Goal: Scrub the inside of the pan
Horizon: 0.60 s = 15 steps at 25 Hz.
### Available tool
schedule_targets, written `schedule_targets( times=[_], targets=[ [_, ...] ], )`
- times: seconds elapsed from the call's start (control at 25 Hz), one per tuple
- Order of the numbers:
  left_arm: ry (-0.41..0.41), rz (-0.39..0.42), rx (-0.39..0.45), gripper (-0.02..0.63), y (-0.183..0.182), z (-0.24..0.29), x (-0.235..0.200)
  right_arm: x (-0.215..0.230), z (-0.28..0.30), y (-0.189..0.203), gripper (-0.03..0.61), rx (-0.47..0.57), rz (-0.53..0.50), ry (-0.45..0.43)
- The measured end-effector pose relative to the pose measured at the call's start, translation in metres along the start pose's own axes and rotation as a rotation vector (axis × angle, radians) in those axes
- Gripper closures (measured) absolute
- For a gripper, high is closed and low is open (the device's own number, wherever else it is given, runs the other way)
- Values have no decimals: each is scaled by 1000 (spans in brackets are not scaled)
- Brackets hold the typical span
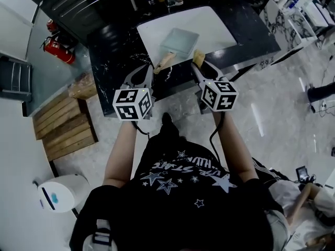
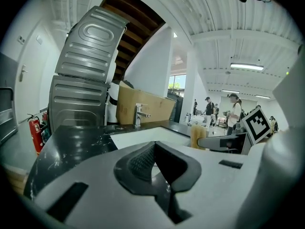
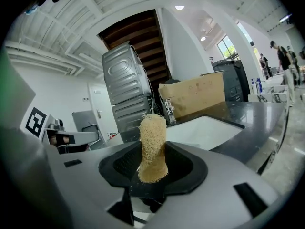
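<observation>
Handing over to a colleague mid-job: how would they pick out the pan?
Find the black marbled counter ahead of the person; a white basin is set into it. The pan sits in it, alone: square, pale grey-green, its wooden handle pointing toward the left tongs.

Bright, even light comes from a long white ceiling tube lamp (image 2: 246,67) and a far window (image 2: 177,84). Pale glare streaks the glossy black marbled countertop (image 1: 112,56). Both gripper views bulge, corners vignetted black; the tan fibrous loofah scrubber (image 3: 152,147) is sharp.

White-starred black T-shirt (image 1: 183,192); black cable (image 1: 213,135) on right gripper (image 1: 199,63)
</observation>
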State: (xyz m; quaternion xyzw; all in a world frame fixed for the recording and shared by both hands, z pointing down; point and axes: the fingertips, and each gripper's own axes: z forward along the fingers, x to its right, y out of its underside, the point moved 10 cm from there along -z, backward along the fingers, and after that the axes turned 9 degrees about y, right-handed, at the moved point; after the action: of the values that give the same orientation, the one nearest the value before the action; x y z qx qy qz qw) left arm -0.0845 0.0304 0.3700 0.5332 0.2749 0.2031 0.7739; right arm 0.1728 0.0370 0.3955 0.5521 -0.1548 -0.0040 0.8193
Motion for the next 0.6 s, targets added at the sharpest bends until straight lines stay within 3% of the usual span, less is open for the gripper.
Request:
schedule_targets(
  times=[0.6],
  targets=[
    [51, -2, -5, 606, -39, 81, -97, -8, 124, -41, 430, -24, -78, 38]
  ],
)
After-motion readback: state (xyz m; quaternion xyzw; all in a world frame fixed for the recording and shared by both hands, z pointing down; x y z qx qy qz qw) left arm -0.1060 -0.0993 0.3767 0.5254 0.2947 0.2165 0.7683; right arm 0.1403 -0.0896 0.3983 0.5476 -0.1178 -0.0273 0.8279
